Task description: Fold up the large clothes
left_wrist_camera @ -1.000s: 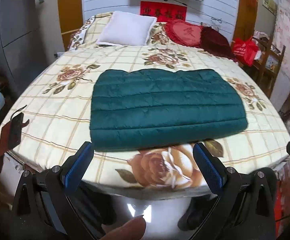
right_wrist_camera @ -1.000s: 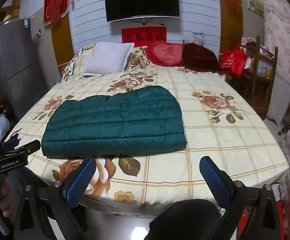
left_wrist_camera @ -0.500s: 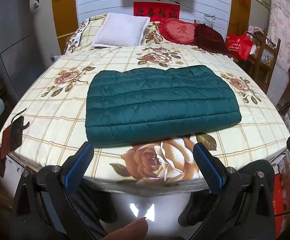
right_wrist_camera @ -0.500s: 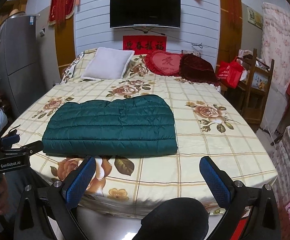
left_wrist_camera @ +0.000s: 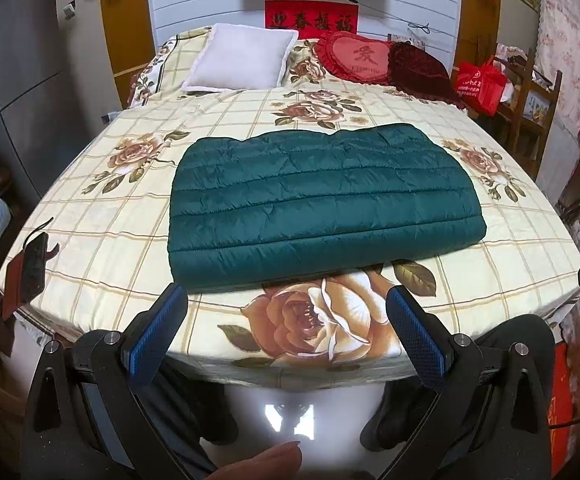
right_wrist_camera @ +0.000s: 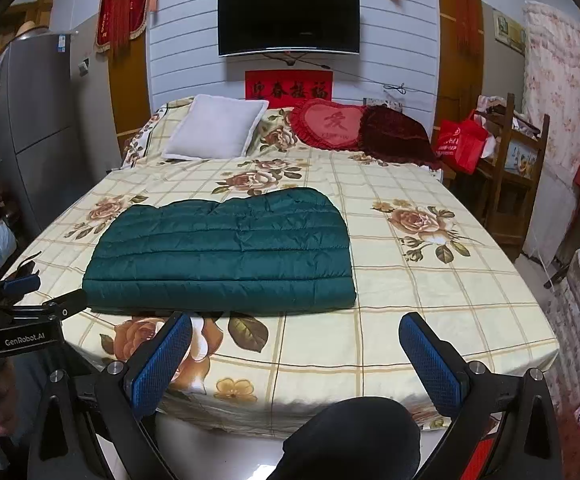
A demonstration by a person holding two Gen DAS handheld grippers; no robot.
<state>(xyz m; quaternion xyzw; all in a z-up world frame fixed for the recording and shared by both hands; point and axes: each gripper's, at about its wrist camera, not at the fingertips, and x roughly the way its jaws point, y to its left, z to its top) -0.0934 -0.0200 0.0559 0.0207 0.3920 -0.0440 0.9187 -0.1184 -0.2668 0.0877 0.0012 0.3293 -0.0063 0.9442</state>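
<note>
A dark green quilted jacket (left_wrist_camera: pixel 321 204) lies folded into a flat rectangle on the bed, near its front edge; it also shows in the right wrist view (right_wrist_camera: pixel 226 252). My left gripper (left_wrist_camera: pixel 286 312) is open and empty, held back from the bed's front edge, just short of the jacket. My right gripper (right_wrist_camera: pixel 295 340) is open and empty, further back and to the right of the jacket. The left gripper's body (right_wrist_camera: pixel 22 332) shows at the left edge of the right wrist view.
The bed (left_wrist_camera: pixel 102 216) has a cream floral checked sheet. A white pillow (left_wrist_camera: pixel 242 56) and red cushions (left_wrist_camera: pixel 361 58) lie at the head. A dark phone-like object (left_wrist_camera: pixel 30 268) sits at the bed's left edge. A wooden shelf (right_wrist_camera: pixel 521 168) with a red bag stands at the right.
Both grippers have drawn back and tilted up from the bed, so more of the wall and TV shows. The jacket has not moved.
</note>
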